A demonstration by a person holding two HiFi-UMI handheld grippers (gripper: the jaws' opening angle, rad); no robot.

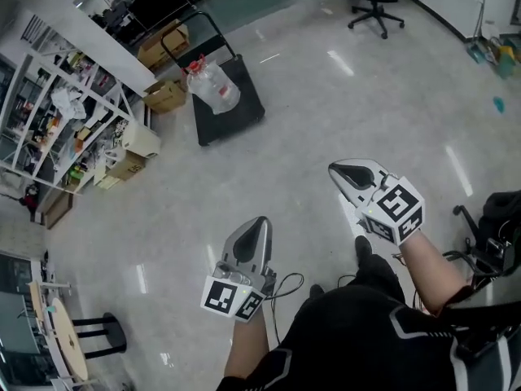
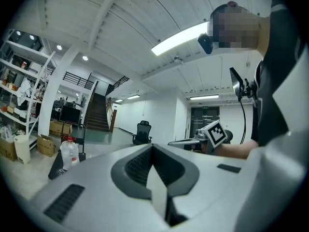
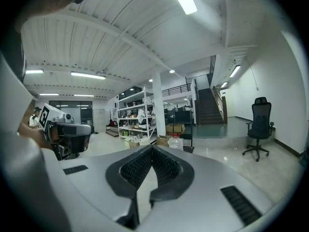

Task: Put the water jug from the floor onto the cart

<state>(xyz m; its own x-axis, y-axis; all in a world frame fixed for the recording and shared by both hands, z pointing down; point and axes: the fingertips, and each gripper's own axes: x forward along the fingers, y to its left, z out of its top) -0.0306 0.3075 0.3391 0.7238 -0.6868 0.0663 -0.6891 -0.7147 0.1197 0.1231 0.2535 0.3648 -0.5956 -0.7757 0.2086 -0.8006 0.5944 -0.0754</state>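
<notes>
Grey left claw (image 1: 260,221) and right claw (image 1: 334,168), nearest: each closed tip to tip, holding nothing, over a pale glossy floor (image 1: 326,120). Farther: black flat cart (image 1: 240,108), clear red-capped water jug (image 1: 213,85) standing on its deck, well apart from both claws. Left: white shelving (image 1: 69,108). Farthest: black office chair (image 1: 375,5).

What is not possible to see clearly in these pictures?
- Head view: the wheels of the cart are hidden under its black deck.
- Right gripper view: the bottom of the water jug is hidden behind the body of the right hand-held gripper.
- Left gripper view: the water jug is too small and far to show its fill level.
- Head view: the goods on the shelves are too small to name.
</notes>
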